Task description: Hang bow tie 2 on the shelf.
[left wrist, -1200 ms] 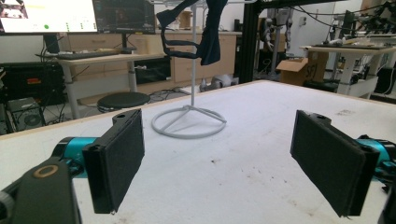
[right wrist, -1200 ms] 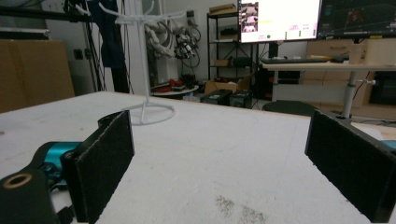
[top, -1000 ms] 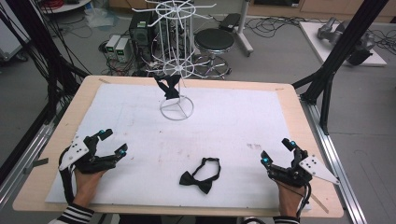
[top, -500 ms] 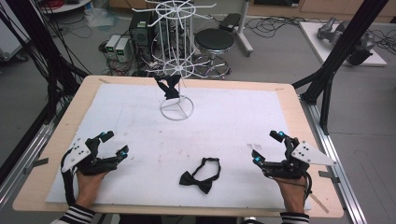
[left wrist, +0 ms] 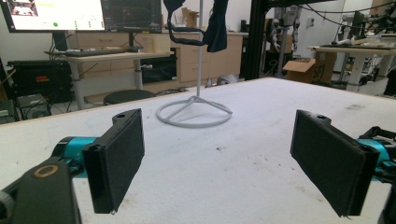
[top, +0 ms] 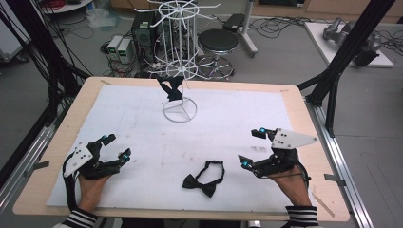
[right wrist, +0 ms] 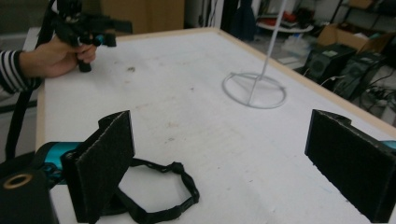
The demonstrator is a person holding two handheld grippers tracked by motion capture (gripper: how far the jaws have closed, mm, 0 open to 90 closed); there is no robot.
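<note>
Meanwhile, the right gripper, jaws spread wide, sits right of the bow tie near the table's front edge; the left gripper, also spread, rests well apart.

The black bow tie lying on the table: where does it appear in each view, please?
High view: black bow tie lies low centre, left of the right gripper.
Left gripper view: not in it.
Right gripper view: its strap shows at bottom left, partly behind the left jaw.
Shared landmark: white rack base ring.

High view overhead, gripper views low, all sharing white stand
</note>
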